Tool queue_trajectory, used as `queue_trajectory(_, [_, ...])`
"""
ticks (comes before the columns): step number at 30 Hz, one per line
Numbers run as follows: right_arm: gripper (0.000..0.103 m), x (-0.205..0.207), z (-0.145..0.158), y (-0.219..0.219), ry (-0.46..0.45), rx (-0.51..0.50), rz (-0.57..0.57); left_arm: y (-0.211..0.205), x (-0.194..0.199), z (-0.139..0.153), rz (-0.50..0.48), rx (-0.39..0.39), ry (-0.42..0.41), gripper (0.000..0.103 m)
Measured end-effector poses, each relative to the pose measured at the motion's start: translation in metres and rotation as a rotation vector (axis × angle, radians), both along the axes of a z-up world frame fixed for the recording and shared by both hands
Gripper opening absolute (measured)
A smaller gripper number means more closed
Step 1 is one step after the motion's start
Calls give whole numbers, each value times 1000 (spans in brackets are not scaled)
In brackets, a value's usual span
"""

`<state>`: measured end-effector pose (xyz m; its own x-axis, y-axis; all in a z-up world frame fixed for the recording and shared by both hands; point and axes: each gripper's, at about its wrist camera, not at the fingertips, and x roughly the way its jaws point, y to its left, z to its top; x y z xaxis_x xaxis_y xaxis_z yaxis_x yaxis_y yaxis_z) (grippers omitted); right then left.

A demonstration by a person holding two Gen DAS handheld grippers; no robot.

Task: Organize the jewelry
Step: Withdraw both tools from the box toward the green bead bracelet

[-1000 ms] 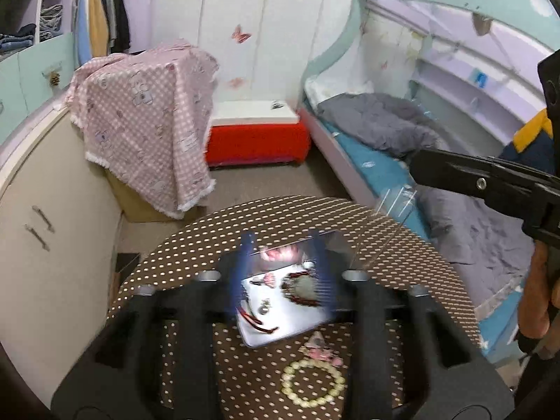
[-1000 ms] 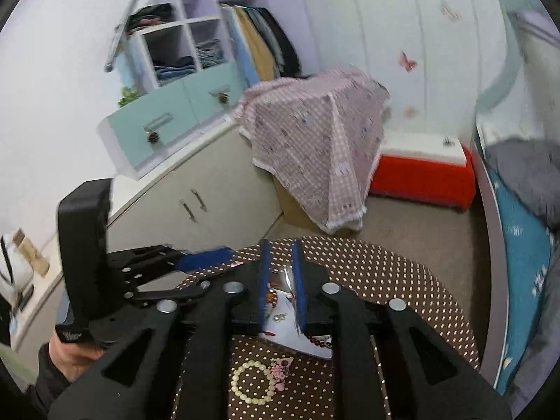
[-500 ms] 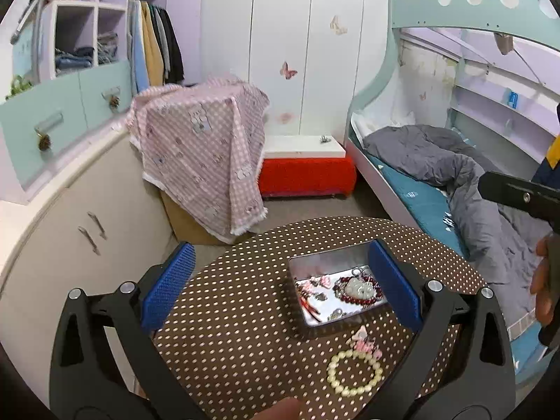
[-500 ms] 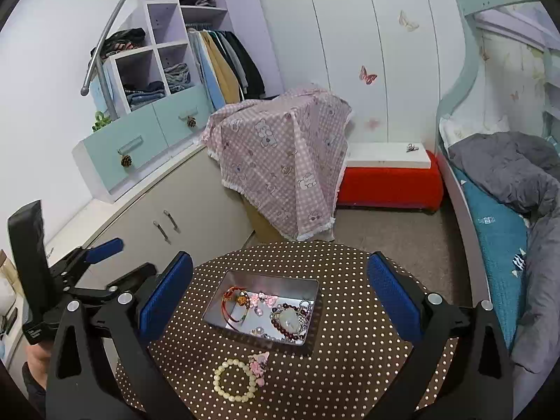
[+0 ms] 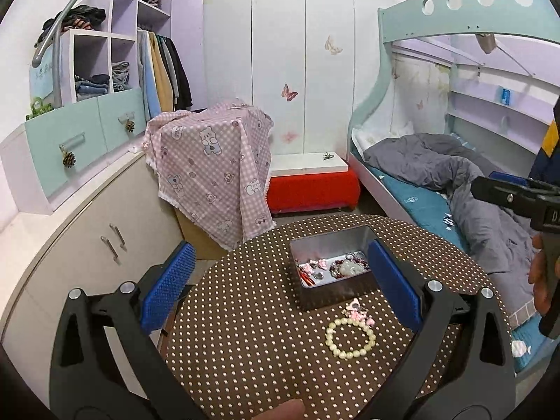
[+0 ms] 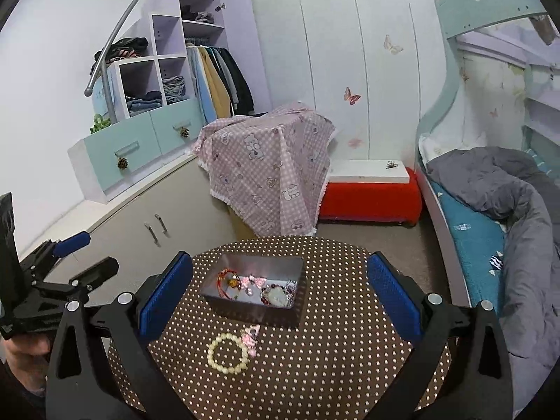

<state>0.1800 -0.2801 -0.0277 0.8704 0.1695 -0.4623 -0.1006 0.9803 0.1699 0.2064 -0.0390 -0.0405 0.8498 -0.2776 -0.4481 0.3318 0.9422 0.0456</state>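
Ahead of me stand tall white wardrobe doors with butterfly stickers [image 5: 304,70], a red low bench [image 5: 311,189], and a pale-green bunk bed [image 5: 455,17].

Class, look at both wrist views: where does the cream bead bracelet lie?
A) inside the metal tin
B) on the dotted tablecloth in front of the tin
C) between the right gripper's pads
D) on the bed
B: the cream bead bracelet lies on the dotted tablecloth, outside the metal tin, beside a pink charm.

Beyond the right gripper's [image 6: 280,292] fingers, the small pieces inside the metal tin [image 6: 259,309] are too tiny to tell apart. The round table's [image 5: 245,332] near edge is hidden behind the left gripper's [image 5: 280,287] fingers and cut off by the frame's bottom edge.
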Motion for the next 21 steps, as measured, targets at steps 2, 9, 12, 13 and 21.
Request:
queue_trajectory(2, [96,-9,-4,0,-4,-10,-13,1,-5,-4,3,-15,7,97])
queue_trajectory(9, [96,-31,-9,1,-27,-34,-39,0,-16,-22,2,-23,32,97])
queue_trajectory(12, [96,-40,-13,0,-32,-31,-49,-1,-20,-30,5,-20,42,97])
queue_trajectory(13, [96,-43,-15,0,-32,-27,-49,-2,-20,-34,5,-23,52,97])
queue_trajectory(21, [96,-50,-59,-3,46,-16,-50,-9,-9,-76,-7,4,144,97])
